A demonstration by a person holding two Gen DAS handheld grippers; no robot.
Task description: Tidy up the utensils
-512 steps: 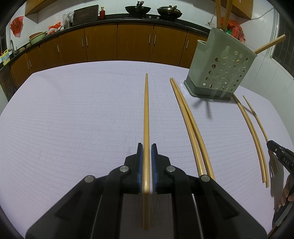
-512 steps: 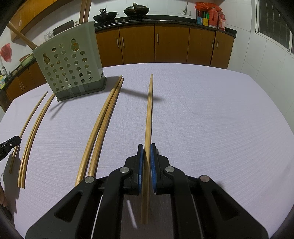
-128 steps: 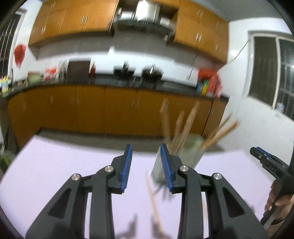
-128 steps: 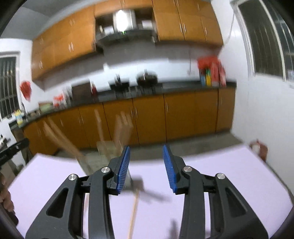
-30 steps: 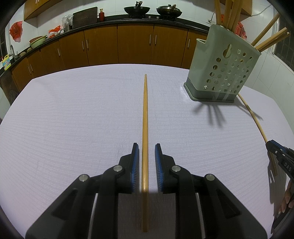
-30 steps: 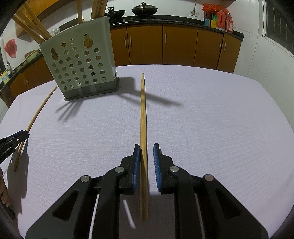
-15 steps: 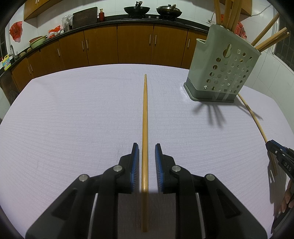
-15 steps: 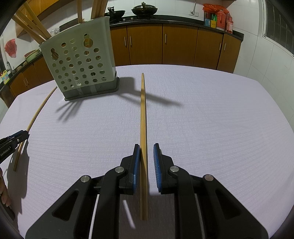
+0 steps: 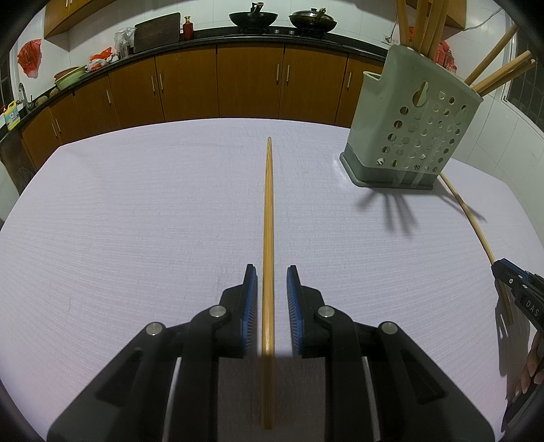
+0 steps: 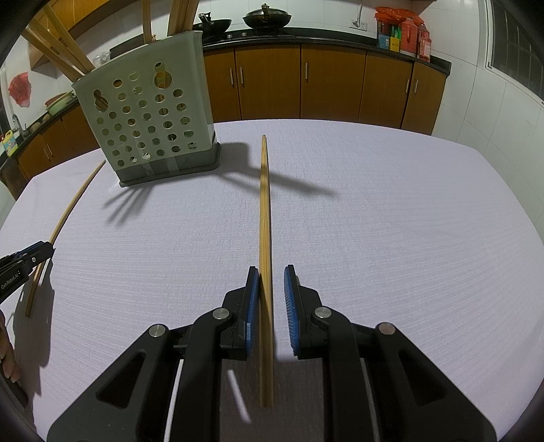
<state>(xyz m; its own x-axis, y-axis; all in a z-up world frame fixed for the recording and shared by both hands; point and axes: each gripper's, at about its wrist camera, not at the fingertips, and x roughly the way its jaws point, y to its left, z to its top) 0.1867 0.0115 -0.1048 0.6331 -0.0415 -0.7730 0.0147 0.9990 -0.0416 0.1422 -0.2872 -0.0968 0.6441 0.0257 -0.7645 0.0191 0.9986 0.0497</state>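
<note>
Since the rest went into the holder point(image 9: 408, 136), only the left chopstick point(image 9: 268, 221) and right chopstick point(image 10: 264, 210) lie on the worktop point(image 9: 136, 221)
My left gripper point(image 9: 268, 289) and right gripper point(image 10: 270, 289) straddle one each, jaws slightly apart, nothing clamped yet

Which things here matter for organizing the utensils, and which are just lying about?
Job: left chopstick; right chopstick; perforated holder; chopsticks standing in it.
Lying about: woks; yellow bottle; red packages; chopping board.
</note>
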